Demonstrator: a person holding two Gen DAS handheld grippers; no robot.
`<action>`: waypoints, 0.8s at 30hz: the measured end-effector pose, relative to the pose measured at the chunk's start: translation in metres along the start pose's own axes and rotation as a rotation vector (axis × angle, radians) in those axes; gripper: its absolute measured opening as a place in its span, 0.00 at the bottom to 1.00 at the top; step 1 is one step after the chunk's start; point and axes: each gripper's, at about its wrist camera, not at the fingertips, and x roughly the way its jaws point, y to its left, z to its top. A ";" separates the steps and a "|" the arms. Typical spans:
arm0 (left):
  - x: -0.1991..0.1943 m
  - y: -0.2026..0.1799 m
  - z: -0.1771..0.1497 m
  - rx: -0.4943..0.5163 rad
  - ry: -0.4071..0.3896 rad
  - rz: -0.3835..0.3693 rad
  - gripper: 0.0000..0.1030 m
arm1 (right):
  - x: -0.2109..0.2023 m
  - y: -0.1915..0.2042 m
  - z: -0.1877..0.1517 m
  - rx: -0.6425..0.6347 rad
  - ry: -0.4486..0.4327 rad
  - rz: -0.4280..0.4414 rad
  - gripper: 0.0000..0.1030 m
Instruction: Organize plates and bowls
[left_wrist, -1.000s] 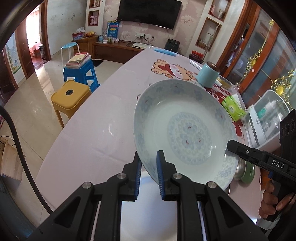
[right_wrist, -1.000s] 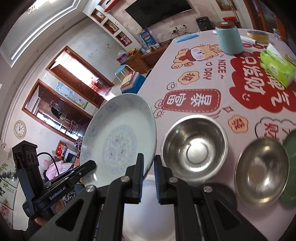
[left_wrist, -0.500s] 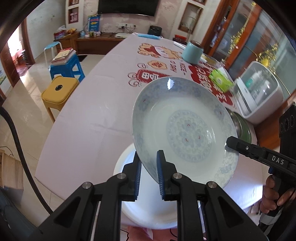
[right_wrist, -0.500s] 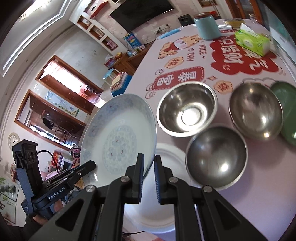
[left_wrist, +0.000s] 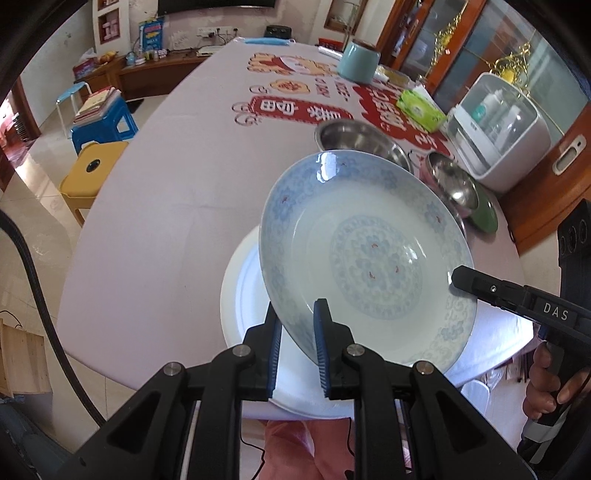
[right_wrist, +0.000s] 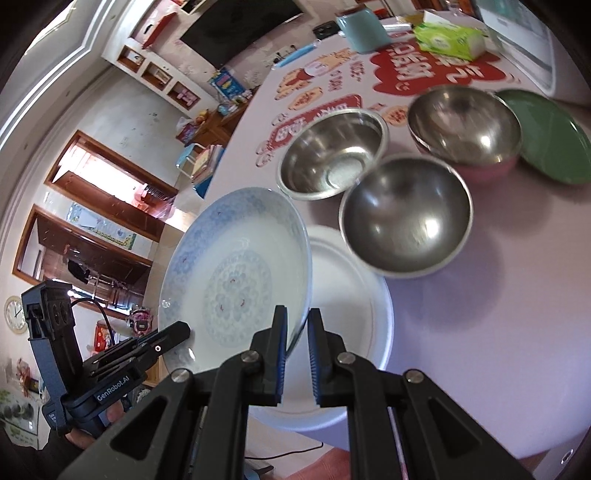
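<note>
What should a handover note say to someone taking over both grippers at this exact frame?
Left gripper: shut on the near rim of the blue-patterned plate.
Right gripper: shut on the opposite rim of that plate; it hangs tilted between both, above the white plate at the table's near edge.
Three steel bowls and a green plate sit apart, unstacked.
Done: patterned plate lifted.
Left: probably lower it onto the white plate, release, then stack the bowls.
</note>
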 end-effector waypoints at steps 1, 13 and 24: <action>0.003 0.000 -0.001 0.004 0.008 -0.001 0.15 | 0.002 -0.002 -0.003 0.007 0.005 -0.006 0.10; 0.044 0.009 -0.014 0.034 0.116 -0.022 0.15 | 0.026 -0.014 -0.027 0.055 0.052 -0.081 0.10; 0.066 0.012 -0.016 0.056 0.172 -0.025 0.15 | 0.038 -0.020 -0.040 0.052 0.057 -0.119 0.10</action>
